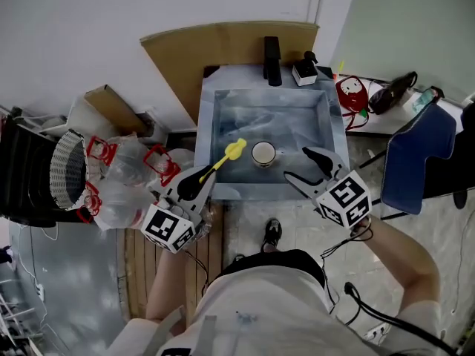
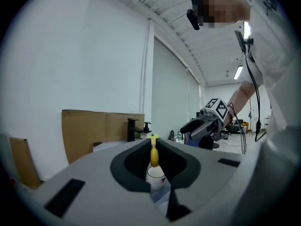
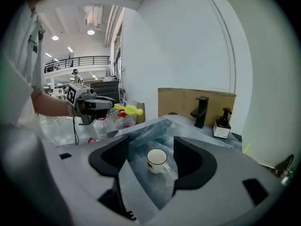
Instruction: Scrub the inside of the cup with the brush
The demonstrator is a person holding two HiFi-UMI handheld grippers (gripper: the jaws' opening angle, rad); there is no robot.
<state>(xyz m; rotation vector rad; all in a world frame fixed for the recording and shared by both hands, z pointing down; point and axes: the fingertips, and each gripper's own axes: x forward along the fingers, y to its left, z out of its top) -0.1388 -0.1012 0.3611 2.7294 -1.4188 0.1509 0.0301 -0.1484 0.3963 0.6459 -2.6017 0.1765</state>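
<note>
A white cup (image 1: 263, 153) with a small dark mark stands upright in the grey sink basin (image 1: 230, 111), near its front wall. My left gripper (image 1: 202, 181) is shut on a yellow brush (image 1: 228, 154), whose head points toward the cup from the left, still outside it. In the left gripper view the brush (image 2: 154, 154) sticks up between the jaws with the cup (image 2: 155, 176) behind it. My right gripper (image 1: 306, 166) is open at the basin's front right, with nothing in it; the cup (image 3: 157, 160) shows between its jaws.
A black faucet (image 1: 272, 60) and a soap dispenser (image 1: 304, 69) stand on the sink's back rim. Brown cardboard (image 1: 223, 43) leans behind it. Left of the sink are clear plastic bags with bottles (image 1: 126, 176) and a wire basket (image 1: 68, 169); a blue chair (image 1: 419, 154) is right.
</note>
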